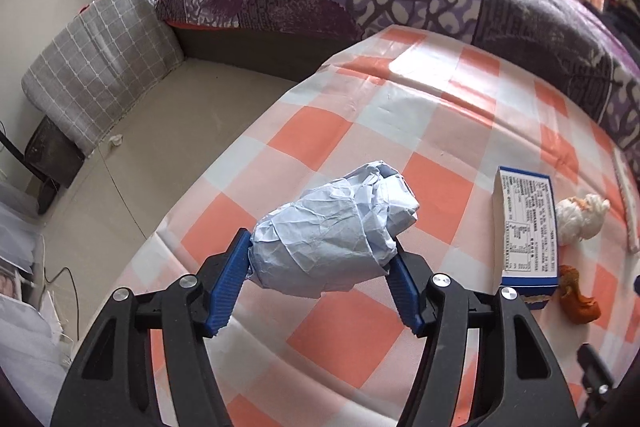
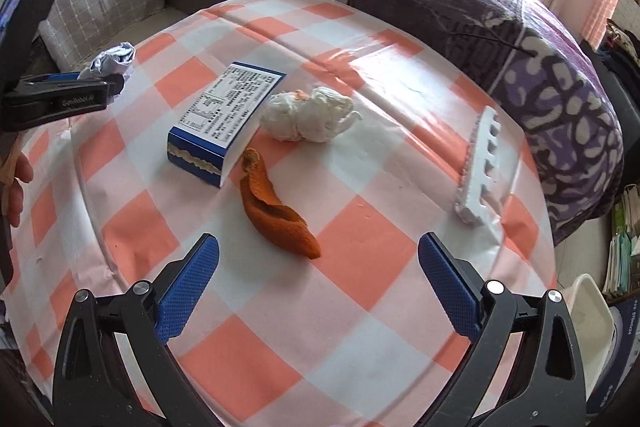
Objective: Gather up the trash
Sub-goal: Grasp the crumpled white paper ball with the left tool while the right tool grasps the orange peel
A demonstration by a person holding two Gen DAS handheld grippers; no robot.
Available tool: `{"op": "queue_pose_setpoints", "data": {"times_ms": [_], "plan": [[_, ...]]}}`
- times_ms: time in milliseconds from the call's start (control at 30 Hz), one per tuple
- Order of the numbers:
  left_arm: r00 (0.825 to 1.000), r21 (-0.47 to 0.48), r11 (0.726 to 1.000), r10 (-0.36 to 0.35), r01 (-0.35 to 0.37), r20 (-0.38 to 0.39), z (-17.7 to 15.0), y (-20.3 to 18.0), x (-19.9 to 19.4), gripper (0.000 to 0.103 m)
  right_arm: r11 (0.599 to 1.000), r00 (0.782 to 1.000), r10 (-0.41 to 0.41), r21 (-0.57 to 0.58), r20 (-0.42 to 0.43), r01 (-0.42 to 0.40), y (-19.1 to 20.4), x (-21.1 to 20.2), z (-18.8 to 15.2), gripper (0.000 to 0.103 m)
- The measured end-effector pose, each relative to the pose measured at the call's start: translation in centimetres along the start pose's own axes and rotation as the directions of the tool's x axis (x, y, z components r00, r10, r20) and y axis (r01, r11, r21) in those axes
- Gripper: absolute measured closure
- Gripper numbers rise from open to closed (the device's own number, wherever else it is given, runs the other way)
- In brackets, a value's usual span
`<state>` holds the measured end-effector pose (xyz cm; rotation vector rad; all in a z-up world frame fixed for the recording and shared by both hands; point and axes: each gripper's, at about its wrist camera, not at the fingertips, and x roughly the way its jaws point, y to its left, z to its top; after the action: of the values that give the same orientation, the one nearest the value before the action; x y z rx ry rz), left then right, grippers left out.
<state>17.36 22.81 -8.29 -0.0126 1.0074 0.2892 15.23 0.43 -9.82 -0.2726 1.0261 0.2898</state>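
1. My left gripper [image 1: 322,259] clamps the crumpled paper [image 1: 336,233] above the table [image 1: 340,131], clear for carrying away.
2. My right gripper [image 2: 318,269] gapes wide and empty, lined up on the orange peel [image 2: 276,213].

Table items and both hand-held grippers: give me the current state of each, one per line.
Left hand-held gripper: shut on the crumpled paper ball, held above the table.
Crumpled paper ball: gripped, lifted.
Right hand-held gripper: open, empty, above the tablecloth.
Blue box: lying flat, printed side up.
White tissue wad: crumpled, on the table beside the box.
Orange peel: curled, loose on the table.
White foam strip: lying flat.
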Motion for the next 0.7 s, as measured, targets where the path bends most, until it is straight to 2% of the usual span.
{"op": "queue_pose_setpoints", "data": {"times_ms": [167,367,400,433,500,533,700], "plan": [[0.999,-0.043,0.998,-0.053,0.053,0.009,0.1,0.2,-2.4,0.040,1.000,1.000,0.013,0.001,-0.002,-0.013,1.3,1.0,0.7,0.010],[0.996,-0.015,0.996,-0.083,0.083,0.035,-0.3,-0.6,-4.9,0.040,0.998,0.996,0.045,0.049,-0.071,-0.042,1.3,2.8,1.1,0.035],[0.995,-0.016,0.996,-0.091,0.092,0.038,-0.3,-0.6,-5.3,0.040,0.997,0.995,0.059,0.058,-0.078,-0.055,1.2,3.0,1.1,0.046],[0.994,-0.022,0.995,-0.101,0.102,0.039,-0.3,-0.6,-5.6,0.040,0.996,0.995,0.071,0.065,-0.066,-0.067,1.1,2.8,1.1,0.062],[0.993,-0.040,0.992,-0.115,0.116,0.040,-0.3,-0.4,-6.1,0.040,0.992,0.992,0.103,0.085,-0.073,-0.097,0.8,2.6,1.2,0.079],[0.992,-0.049,0.991,-0.119,0.121,0.042,-0.3,-0.3,-6.2,0.040,0.991,0.992,0.100,0.095,-0.073,-0.093,0.7,2.4,1.2,0.083],[0.989,-0.087,0.986,-0.134,0.139,0.059,-0.3,-0.4,-7.3,0.040,0.983,0.995,0.100,0.157,-0.006,-0.098,-0.1,0.0,1.5,0.083]]}}
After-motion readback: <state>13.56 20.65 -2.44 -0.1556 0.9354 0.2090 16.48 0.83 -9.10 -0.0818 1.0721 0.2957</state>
